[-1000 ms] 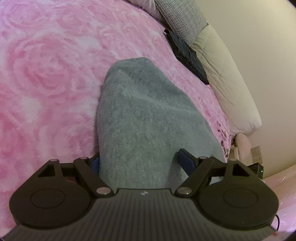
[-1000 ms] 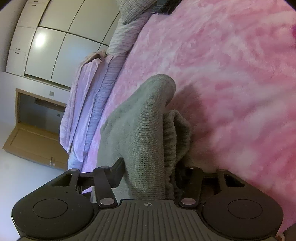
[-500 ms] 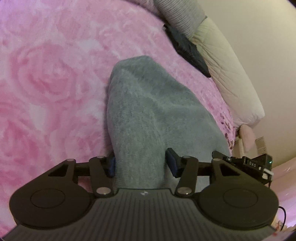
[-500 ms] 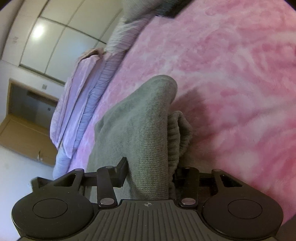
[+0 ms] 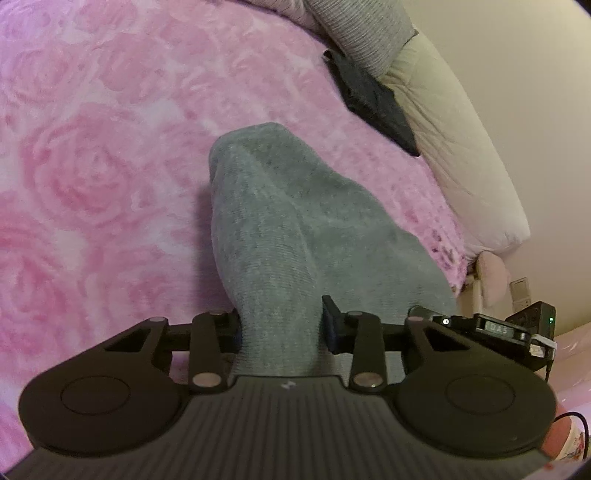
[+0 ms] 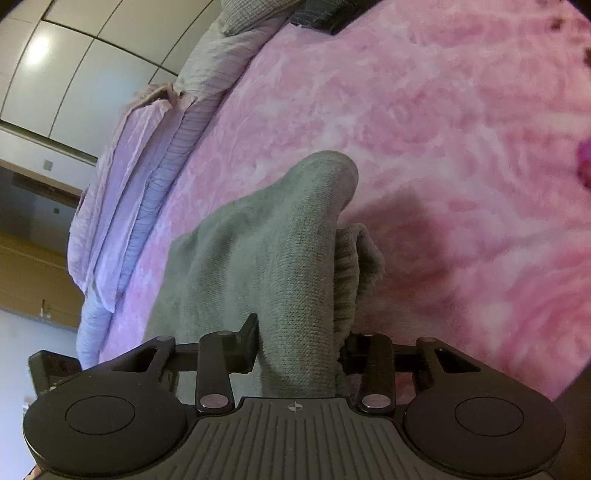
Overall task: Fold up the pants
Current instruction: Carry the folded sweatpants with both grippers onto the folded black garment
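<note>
Grey knit pants (image 5: 295, 236) stretch away from me over a pink rose-patterned blanket (image 5: 92, 166). My left gripper (image 5: 281, 326) has its jaws closing on a bunched end of the pants, and both pads press the cloth. In the right wrist view the pants (image 6: 280, 258) rise off the blanket (image 6: 461, 129) in a folded ridge, with a ribbed cuff (image 6: 356, 266) beside it. My right gripper (image 6: 299, 350) is also closing, with its pads pinching that grey fabric. Both ends are lifted off the bed.
A dark folded garment (image 5: 373, 103) lies by a cream pillow (image 5: 454, 147) and a grey pillow (image 5: 362, 29) at the bed's far edge. A lilac striped quilt (image 6: 147, 177) hangs along the bed's side, with white wardrobe doors (image 6: 74, 59) behind. A small black device (image 5: 532, 321) sits at the right.
Both grippers narrowed onto the grey fabric and rose, lifting the pants' ends off the blanket. The cloth between the left jaws is now squeezed into a narrower bunch.
</note>
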Demonstrator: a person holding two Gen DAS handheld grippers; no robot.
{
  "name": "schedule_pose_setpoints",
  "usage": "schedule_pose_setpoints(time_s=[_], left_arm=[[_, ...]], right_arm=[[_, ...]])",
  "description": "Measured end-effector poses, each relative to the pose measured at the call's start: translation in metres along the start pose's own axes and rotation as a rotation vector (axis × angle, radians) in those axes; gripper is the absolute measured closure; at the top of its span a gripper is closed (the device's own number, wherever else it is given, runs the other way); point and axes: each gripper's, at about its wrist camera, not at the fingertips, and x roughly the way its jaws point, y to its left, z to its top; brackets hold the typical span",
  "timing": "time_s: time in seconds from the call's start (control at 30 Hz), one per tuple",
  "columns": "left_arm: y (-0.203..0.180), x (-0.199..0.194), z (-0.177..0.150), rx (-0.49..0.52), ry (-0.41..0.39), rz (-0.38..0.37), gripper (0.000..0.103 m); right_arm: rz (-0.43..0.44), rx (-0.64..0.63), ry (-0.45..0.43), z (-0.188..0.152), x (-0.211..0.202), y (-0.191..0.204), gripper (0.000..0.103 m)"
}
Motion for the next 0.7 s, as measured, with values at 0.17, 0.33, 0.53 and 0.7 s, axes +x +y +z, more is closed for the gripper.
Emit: schedule_pose_setpoints(time_s=[0.17,0.33,0.53,0.7], left_arm=[[-0.031,-0.028,0.010,-0.020,-0.011,-0.037,0.072],[-0.074,-0.057,0.036,0.003,-0.002,-0.058,0.072],[-0.122,-0.080,0.070,0.057,-0.012,-0.082,0.072],[-0.158,-0.077,0.099,0.101,-0.029,-0.108,0.072]], right_arm=[[0.007,0.024,-0.010,0.009,-0.044,0.024,0.067],[0.000,0.050,-0.034,0.026,-0.084,0.060,0.067],[-0.002,0.051,-0.095,0.051,-0.120,0.094,0.067],[0.006,0.033,-0.147,0.082,-0.142,0.105,0.067]])
